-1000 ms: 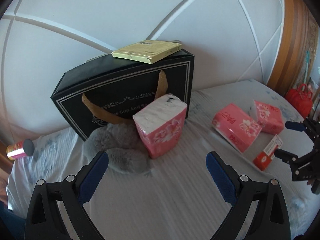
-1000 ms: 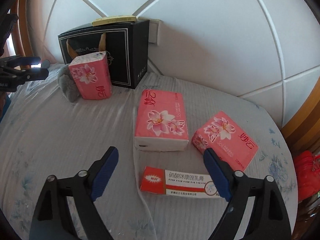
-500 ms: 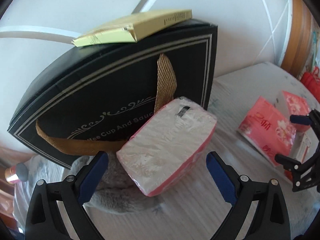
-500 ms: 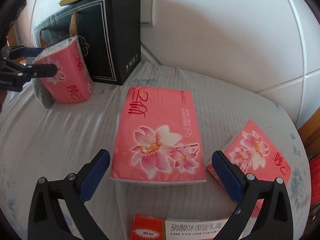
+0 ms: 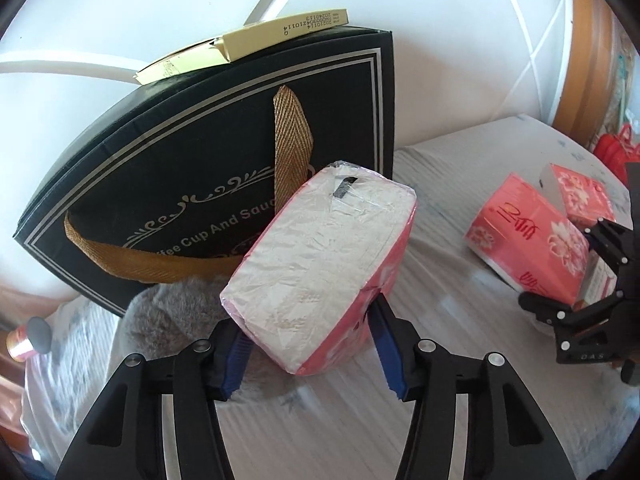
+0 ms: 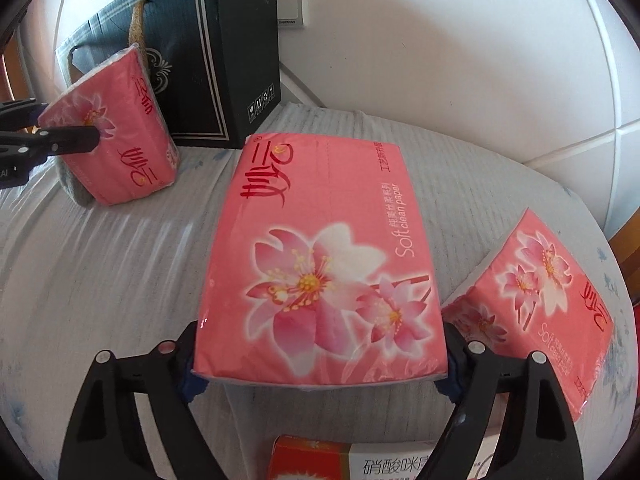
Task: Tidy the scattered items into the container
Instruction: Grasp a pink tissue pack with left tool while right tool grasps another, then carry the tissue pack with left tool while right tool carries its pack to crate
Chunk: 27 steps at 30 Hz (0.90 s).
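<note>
A pink flowered tissue pack (image 5: 320, 264) leans on end against the black gift bag (image 5: 200, 152). My left gripper (image 5: 308, 336) is closing, its blue pads pressing the pack's two sides near the lower end. A second pink tissue pack (image 6: 320, 264) lies flat on the pale bedcover (image 6: 120, 280). My right gripper (image 6: 320, 364) is closing too, with pads against that pack's long edges at the near end. In the right wrist view, one left finger (image 6: 68, 140) lies across the upright pack (image 6: 120, 136).
A third tissue pack (image 6: 536, 308) lies right of the held one, a red and white medicine box (image 6: 360, 460) just in front. A yellow box (image 5: 248, 44) rests on the bag, a grey plush (image 5: 172, 320) at its foot. White wall behind.
Both grippers came down and forward onto their tissue packs. Each pair of jaws went from wide open to closed against a pack's sides.
</note>
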Each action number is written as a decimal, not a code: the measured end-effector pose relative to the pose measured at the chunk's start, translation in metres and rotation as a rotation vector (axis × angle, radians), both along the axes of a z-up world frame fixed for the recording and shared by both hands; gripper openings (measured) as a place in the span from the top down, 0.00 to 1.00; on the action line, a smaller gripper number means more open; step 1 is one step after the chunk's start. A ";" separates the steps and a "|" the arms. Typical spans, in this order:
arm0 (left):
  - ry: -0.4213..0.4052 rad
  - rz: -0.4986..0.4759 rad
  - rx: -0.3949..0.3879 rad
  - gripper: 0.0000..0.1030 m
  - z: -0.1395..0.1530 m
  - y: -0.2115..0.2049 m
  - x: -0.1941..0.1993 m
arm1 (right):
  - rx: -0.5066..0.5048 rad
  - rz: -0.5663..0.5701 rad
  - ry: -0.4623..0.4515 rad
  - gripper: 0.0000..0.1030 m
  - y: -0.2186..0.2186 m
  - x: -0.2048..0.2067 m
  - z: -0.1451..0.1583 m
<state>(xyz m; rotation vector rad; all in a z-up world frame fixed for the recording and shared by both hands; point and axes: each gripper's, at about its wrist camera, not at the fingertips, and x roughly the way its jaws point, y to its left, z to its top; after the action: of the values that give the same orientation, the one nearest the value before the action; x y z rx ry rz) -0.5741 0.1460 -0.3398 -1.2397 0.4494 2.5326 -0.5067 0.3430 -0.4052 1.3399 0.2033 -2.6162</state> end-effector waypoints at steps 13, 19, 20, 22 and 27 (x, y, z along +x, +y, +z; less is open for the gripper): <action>0.010 0.042 0.077 0.49 0.047 -0.007 0.074 | -0.045 -0.025 0.013 0.17 -0.001 0.066 0.065; 0.007 0.104 0.098 0.49 0.084 -0.003 0.102 | -0.046 -0.041 0.018 0.17 0.004 0.109 0.112; 0.006 0.115 0.108 0.49 0.091 -0.004 0.112 | -0.052 -0.043 0.019 0.17 0.004 0.117 0.121; 0.008 0.134 0.141 0.49 0.106 -0.005 0.126 | -0.057 -0.050 0.027 0.17 0.005 0.134 0.137; 0.026 0.185 0.180 0.49 0.146 -0.001 0.173 | -0.069 -0.051 0.038 0.17 0.005 0.175 0.177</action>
<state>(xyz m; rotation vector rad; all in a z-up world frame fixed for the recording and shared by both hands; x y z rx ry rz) -0.4007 0.1446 -0.1936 -1.2321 0.1120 2.6747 -0.3322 0.3482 -0.2286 1.2908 0.0840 -2.6661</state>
